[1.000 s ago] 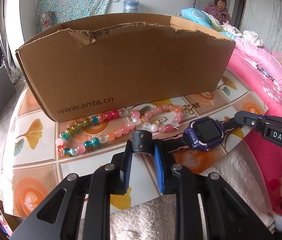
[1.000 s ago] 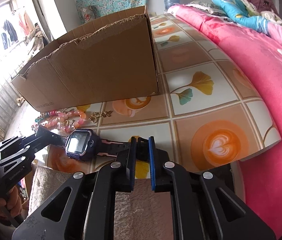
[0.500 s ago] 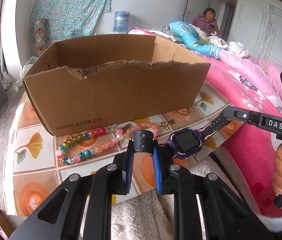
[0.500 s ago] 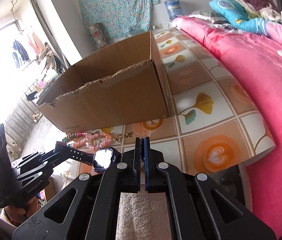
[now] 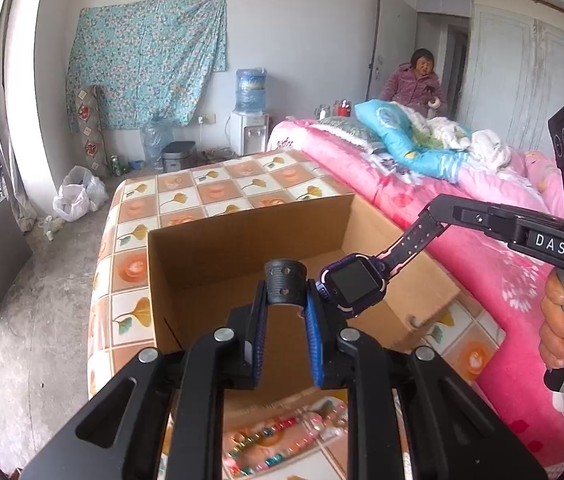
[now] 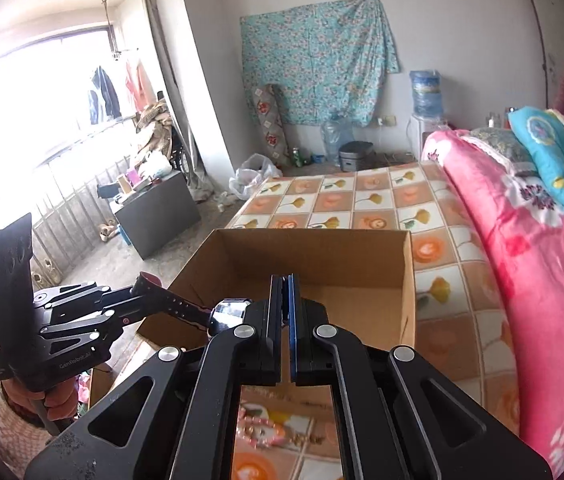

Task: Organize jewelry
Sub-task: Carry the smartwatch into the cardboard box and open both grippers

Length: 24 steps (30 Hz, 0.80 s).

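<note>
Watch, purple, hung in the air over the open cardboard box, stretched between my 2 tools. Left gripper was clamped on 1 strap end, the black curled tip standing up between its blue pads. Right gripper was clenched on the other strap end, jaws nearly flush in its own view. Box sat on the tiled table, beside the pink bed. Beaded bracelets lay on the table below the near wall, not yet boxed.

Risks as I judged them:
- Both grips sat near the strap tips; a slip at either end would swing the watch down against the box wall or outside it.
- Pulling my 2 hands apart could strain the strap or tug it free.
- Uneven release might drop the face hard onto the box floor.
- Lowering carelessly could catch the near wall and shove the box.
</note>
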{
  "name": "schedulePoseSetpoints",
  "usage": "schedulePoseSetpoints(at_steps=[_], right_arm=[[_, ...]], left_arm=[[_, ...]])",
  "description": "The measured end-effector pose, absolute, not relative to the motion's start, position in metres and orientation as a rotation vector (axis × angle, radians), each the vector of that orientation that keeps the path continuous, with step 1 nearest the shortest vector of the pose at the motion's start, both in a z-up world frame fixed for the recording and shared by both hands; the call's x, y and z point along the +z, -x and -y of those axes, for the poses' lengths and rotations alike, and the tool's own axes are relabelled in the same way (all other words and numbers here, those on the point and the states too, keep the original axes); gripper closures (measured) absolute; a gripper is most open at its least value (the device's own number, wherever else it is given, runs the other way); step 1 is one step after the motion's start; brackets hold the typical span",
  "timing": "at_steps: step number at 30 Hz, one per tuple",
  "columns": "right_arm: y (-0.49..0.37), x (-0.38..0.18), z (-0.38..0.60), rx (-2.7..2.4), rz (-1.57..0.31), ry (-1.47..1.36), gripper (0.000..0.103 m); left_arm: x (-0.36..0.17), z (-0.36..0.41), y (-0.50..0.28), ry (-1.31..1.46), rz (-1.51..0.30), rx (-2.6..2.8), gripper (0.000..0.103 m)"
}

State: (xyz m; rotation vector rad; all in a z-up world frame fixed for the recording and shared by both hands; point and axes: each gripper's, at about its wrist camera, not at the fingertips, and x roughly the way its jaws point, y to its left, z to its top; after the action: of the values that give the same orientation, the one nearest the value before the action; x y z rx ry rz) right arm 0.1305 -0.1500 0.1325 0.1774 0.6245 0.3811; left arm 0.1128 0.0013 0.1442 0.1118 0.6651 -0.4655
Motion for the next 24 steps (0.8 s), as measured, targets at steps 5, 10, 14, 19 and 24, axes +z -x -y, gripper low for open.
schedulePoseSetpoints(at_steps=[5, 10, 14, 19, 24], right_arm=[[-0.222, 0.100, 0.140, 0.350, -0.850, -0.189, 0.102], [-0.267, 0.064, 0.136, 0.295, -0.990, -0.175, 0.102], [-0.279, 0.049, 0.138, 0.269, -1.043, -0.157, 0.102], [-0.284, 0.042, 0.144, 0.250, -1.055, -0.168, 0.097], [-0.274, 0.056, 0.150, 0.253, -0.999, -0.171, 0.097]], left_arm=[[0.120, 0.006, -0.198, -0.146, -0.847, -0.440, 0.086], [0.087, 0.022, -0.248, -0.184, -1.005, -0.410, 0.086], [0.073, 0.032, -0.265, -0.253, -1.048, -0.373, 0.078], [0.073, 0.030, -0.272, -0.258, -1.047, -0.329, 0.059], [0.086, 0.023, -0.267, -0.217, -1.016, -0.315, 0.051]])
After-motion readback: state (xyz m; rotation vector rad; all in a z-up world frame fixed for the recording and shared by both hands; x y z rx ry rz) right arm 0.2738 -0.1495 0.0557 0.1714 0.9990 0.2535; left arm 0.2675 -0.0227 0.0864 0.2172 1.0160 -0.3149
